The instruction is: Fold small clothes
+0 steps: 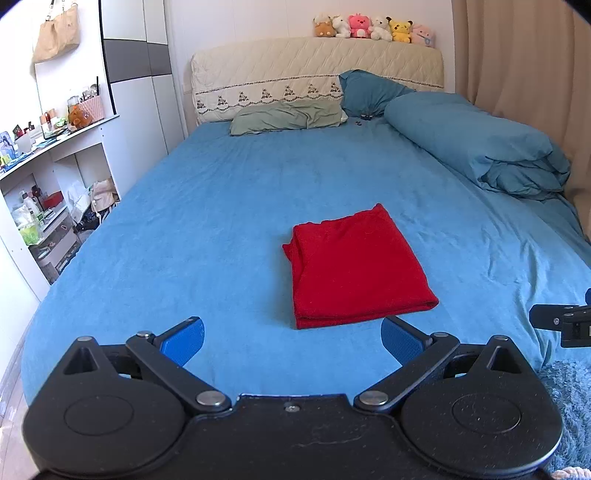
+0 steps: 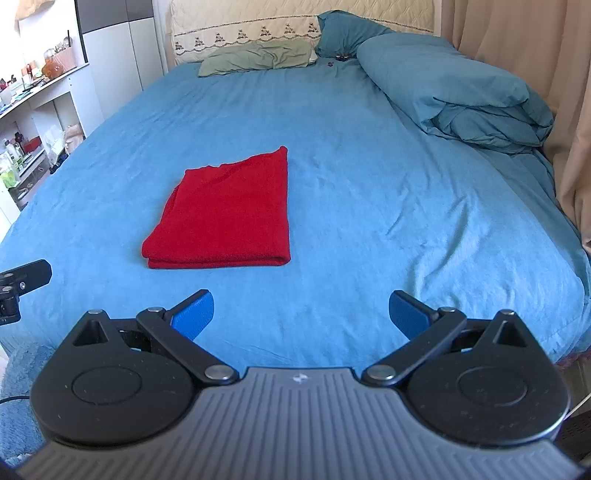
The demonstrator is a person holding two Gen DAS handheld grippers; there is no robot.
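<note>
Red garment [image 1: 354, 266] lies folded into a flat rectangle on the blue bed sheet [image 1: 192, 221], doubled edge nearest you. Your left gripper [image 1: 291, 338] hovers just short of that near edge, jaws spread wide, nothing between them; the cloth sits ahead and slightly right of centre. Your right gripper [image 2: 301, 315] is likewise released and empty, with the garment ahead and off to its left. Beyond: green pillow [image 1: 288, 116], bunched teal duvet [image 1: 480, 147], plush toys [image 1: 373, 27] along the headboard.
</note>
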